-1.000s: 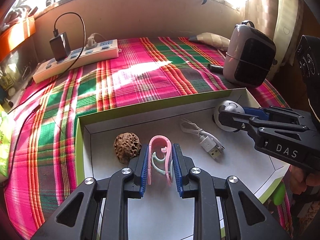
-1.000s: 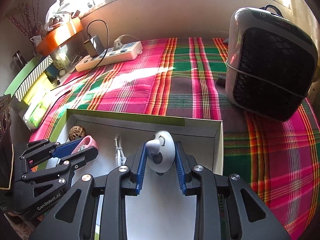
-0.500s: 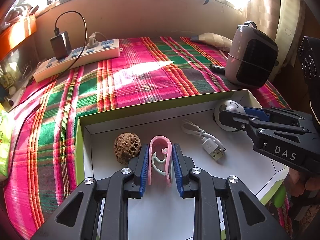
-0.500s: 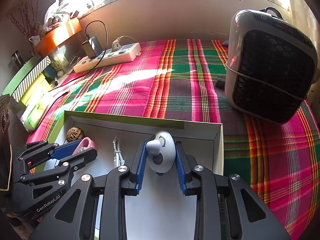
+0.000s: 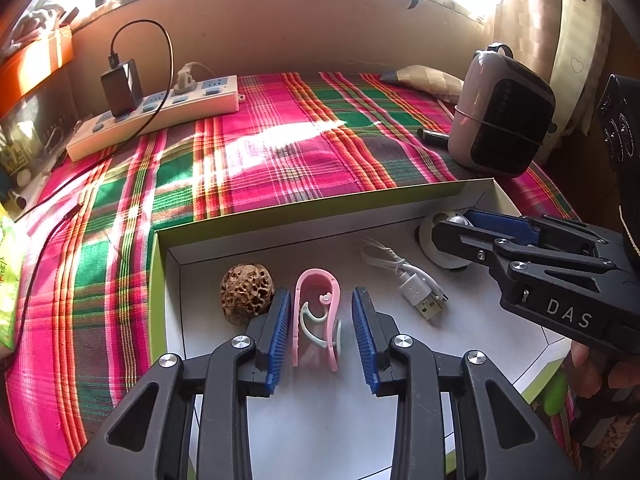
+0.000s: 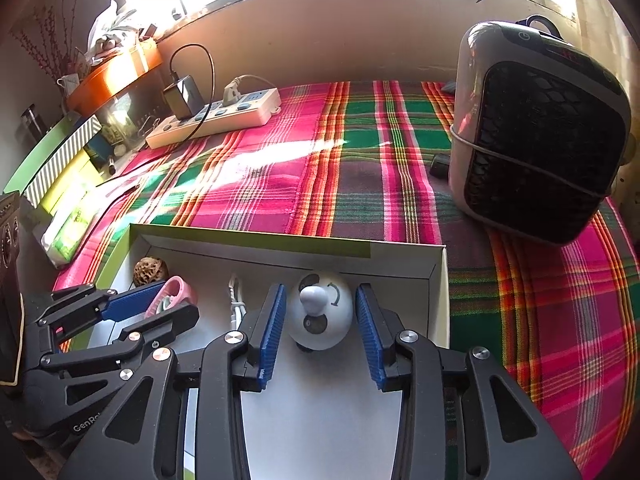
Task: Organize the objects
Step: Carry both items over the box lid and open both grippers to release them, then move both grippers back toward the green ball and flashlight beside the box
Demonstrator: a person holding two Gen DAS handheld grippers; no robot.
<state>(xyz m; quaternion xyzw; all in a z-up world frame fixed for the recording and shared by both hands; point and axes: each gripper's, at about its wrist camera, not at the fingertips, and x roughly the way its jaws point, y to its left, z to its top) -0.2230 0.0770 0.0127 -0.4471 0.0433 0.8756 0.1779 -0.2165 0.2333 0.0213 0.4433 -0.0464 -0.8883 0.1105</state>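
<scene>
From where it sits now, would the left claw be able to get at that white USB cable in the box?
Probably yes. The USB cable lies loose on the box floor just right of the left claw, whose jaws stand open around the pink clip. Nothing lies between them.

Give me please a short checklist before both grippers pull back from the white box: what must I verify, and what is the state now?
1. Left gripper free of the pink clip: ok. Its jaws have just been opening, with a gap on both sides of the clip.
2. Right gripper free of the white round gadget: ok. Its jaws have just been opening, and the blue pads stand off it.
3. Clip lies flat on the floor of the white box: ok.
4. Gadget stable, will not roll: cannot tell.
5. Walnut clear of the left finger: not ok; it sits right beside it.
6. USB cable clear of both grippers: ok.
</scene>
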